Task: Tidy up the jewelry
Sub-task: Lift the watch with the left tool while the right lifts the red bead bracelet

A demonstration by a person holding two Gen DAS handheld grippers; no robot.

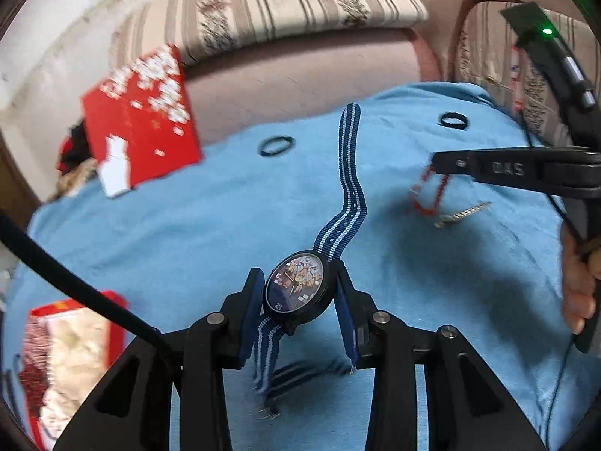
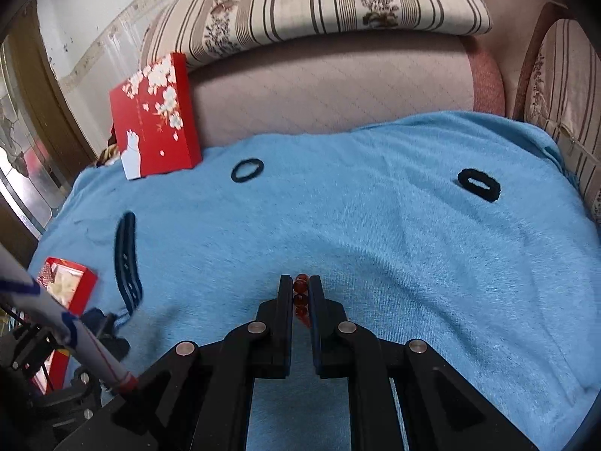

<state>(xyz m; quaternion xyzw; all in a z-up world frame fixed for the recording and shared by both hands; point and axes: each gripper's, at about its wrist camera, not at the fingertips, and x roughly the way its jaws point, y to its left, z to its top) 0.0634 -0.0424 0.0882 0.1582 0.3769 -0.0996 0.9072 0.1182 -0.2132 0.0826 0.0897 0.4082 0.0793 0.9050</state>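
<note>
My left gripper (image 1: 298, 276) is shut on a watch (image 1: 296, 287) with a black case and a blue striped strap (image 1: 347, 188); it holds the watch above the blue cloth (image 1: 188, 225). My right gripper (image 2: 300, 282) is shut on a red bead bracelet (image 2: 300, 297), which hangs from it in the left wrist view (image 1: 432, 195). An open red box (image 2: 65, 285) with a pale lining sits at the left edge of the cloth. Its red flowered lid (image 2: 154, 120) leans against the sofa.
Two black hair ties lie on the cloth, one at the back left (image 2: 247, 170) and one at the back right (image 2: 479, 184). A small metal clip (image 1: 462, 214) lies under the bracelet. A striped sofa cushion (image 2: 319, 3) rises behind.
</note>
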